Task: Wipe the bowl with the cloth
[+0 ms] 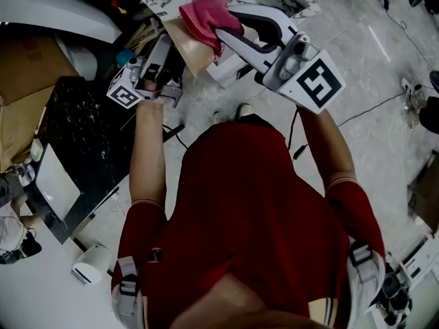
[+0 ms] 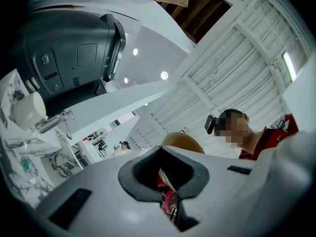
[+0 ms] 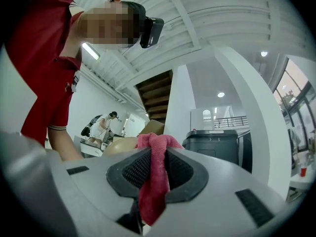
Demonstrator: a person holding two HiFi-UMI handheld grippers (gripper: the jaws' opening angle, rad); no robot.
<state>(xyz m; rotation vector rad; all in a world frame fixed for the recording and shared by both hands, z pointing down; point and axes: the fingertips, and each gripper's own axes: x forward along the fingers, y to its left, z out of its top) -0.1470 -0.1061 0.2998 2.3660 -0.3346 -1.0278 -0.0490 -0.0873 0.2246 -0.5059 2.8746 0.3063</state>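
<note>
My left gripper (image 1: 164, 55) is pinched shut on the rim of the tan bowl (image 1: 192, 52), held up in the air. My right gripper (image 1: 221, 34) squeezes the pink cloth (image 1: 204, 14), right at the bowl. If I rub too hard, the bowl could slip out and fall.

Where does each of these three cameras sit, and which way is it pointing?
Head view: on the person's head, looking steeply down; shows their red shirt, both arms, the left gripper clamping a tan round bowl, the right gripper clamping a pink terry cloth.
Left gripper view: on that gripper, tilted up toward the white ceiling; jaws shut on the bowl's rim; shirt shows.
Right gripper view: on that gripper, also upward; jaws shut on the cloth; red sleeve shows.
Shared: both gripper views show bowl and cloth.
</note>
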